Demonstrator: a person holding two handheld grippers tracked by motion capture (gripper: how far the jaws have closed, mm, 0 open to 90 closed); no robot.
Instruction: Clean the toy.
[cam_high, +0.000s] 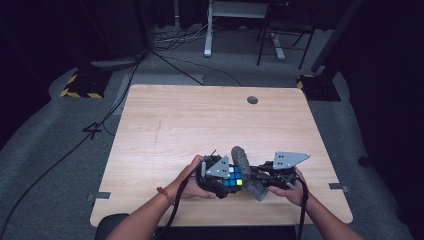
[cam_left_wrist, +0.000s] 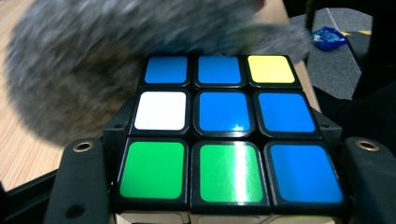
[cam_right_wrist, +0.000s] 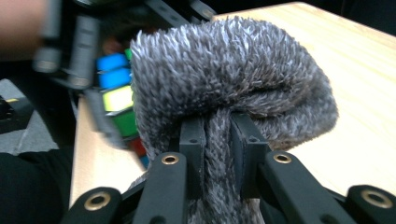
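puzzle cube (cam_left_wrist: 231, 128) and fuzzy grey cloth (cam_right_wrist: 233, 79) are the things in hand, held together just above the near middle of the wooden table (cam_high: 200, 120), the biggest thing in the scene. the cloth comes next in size: a soft, floppy, furry piece that gives under any pressure and looks light. it seems best pinched through a bunched fold, as the right gripper (cam_right_wrist: 218, 140) has it now, its jaws closed on a gathered ridge of the pile. the cloth presses against the far side of the cube in the left gripper view, likely wiping it.

the cube is smaller, rigid and glossy, with blue, green, white and yellow stickers on the face shown. its smooth plastic is probably slippery, and its layers could twist, so flat opposite faces make the safest hold. the left gripper (cam_left_wrist: 229, 186) has it that way, jaws clamped on either side of the cube.
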